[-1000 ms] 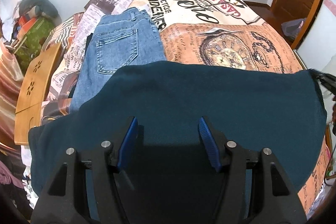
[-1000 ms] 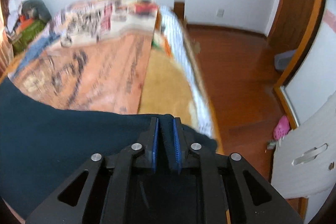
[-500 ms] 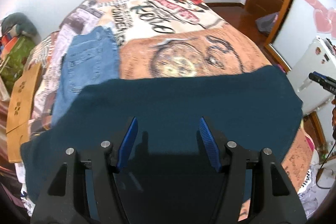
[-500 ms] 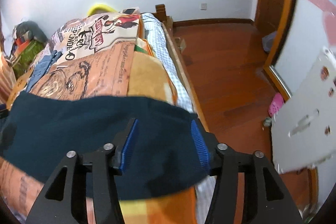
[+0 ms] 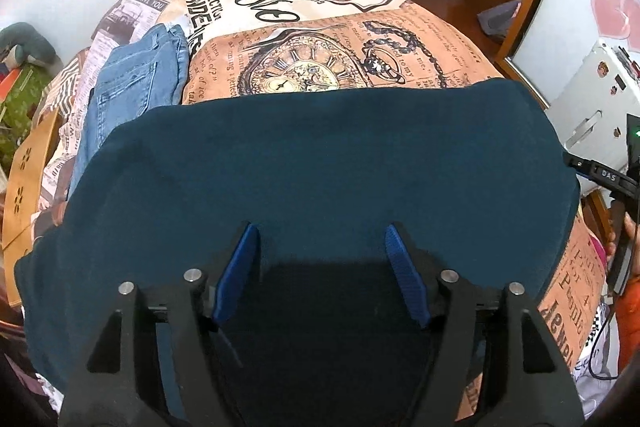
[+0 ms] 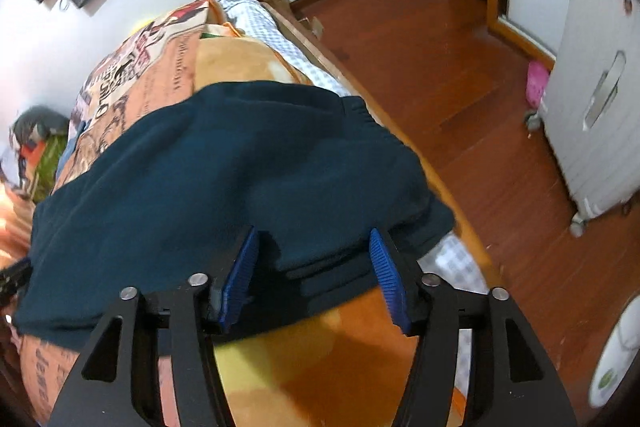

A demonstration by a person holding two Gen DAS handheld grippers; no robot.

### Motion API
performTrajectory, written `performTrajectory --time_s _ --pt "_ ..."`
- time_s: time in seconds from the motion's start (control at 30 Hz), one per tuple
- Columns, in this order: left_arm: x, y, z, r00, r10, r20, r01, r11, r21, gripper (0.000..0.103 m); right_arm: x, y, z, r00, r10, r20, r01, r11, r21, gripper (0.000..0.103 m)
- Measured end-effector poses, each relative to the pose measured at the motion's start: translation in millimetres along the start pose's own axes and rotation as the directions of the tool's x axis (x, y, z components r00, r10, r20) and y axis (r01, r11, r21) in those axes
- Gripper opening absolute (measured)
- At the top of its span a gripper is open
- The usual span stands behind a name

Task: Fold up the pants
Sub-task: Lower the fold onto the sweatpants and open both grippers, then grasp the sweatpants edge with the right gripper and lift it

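Hovering over dark teal pants (image 5: 320, 163) spread flat across the near part of a bed, with the left gripper (image 5: 322, 267) pointing steeply down and its jaws opening, blue pads (image 5: 236, 269) clear of the cloth on both sides and nothing pinched between them. Spreading apart likewise at the right gripper (image 6: 314, 273), jaws opening over the folded edge of the pants (image 6: 224, 163) at the right side of the bed, a fold of the cloth lying between the pads (image 6: 386, 277) but not squeezed by them. Lying folded lengthwise, the teal pants stretching from the left side of the patterned bedspread (image 5: 316, 67) to its right edge, the elastic waistband reaching the wooden bed frame. Resting farther back on the left, a pair of blue jeans (image 5: 132, 83), partly tucked under the teal cloth. Showing beyond the bed on the right, a wooden floor (image 6: 460, 87) and a white cabinet (image 6: 600, 87).
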State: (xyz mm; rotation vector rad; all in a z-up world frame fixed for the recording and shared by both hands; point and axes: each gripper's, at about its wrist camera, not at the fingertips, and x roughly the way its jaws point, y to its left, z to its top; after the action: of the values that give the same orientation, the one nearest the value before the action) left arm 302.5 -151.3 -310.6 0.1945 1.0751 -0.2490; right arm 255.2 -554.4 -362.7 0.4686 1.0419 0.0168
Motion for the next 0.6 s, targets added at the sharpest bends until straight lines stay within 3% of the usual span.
performTrajectory --time_s 0.07,0.13,0.2,0.27,0.3,0.43,0.6 --pt "1.5 -2.2 0.1 1.000 0.011 0.007 -0.011 1.000 0.006 0.070 4.3 -5.5 1.0 1.000 0.030 0.001 -0.030 0.999 0.039 0.059" --pt "2.4 -3.7 0.6 1.000 0.019 0.010 -0.019 1.000 0.009 0.071 6.2 -6.9 2.9 0.999 0.047 0.005 -0.047 0.998 0.050 0.054" --pt "2.3 -4.0 1.2 1.000 0.021 0.010 -0.021 1.000 0.007 0.071 4.4 -2.0 3.5 0.999 0.048 0.016 -0.048 0.999 0.015 0.042" --pt "2.2 -3.7 1.7 1.000 0.021 0.008 -0.021 1.000 0.005 0.071 -1.3 8.7 4.1 0.999 0.009 0.043 -0.007 0.999 -0.052 0.021" --pt "2.2 -3.8 1.8 1.000 0.021 0.007 -0.021 1.000 0.005 0.071 -3.3 12.9 4.2 0.999 -0.005 0.049 0.008 0.997 -0.078 0.017" --pt "-2.4 -2.9 1.5 1.000 0.006 -0.002 -0.006 1.000 0.005 0.071 -14.0 21.1 2.8 0.995 -0.061 0.080 0.073 0.984 -0.161 0.013" --pt "-21.2 -5.8 1.8 0.999 -0.022 0.028 0.021 1.000 0.017 0.071 -38.1 9.8 -3.4 0.993 -0.078 0.093 0.093 0.982 -0.167 0.013"
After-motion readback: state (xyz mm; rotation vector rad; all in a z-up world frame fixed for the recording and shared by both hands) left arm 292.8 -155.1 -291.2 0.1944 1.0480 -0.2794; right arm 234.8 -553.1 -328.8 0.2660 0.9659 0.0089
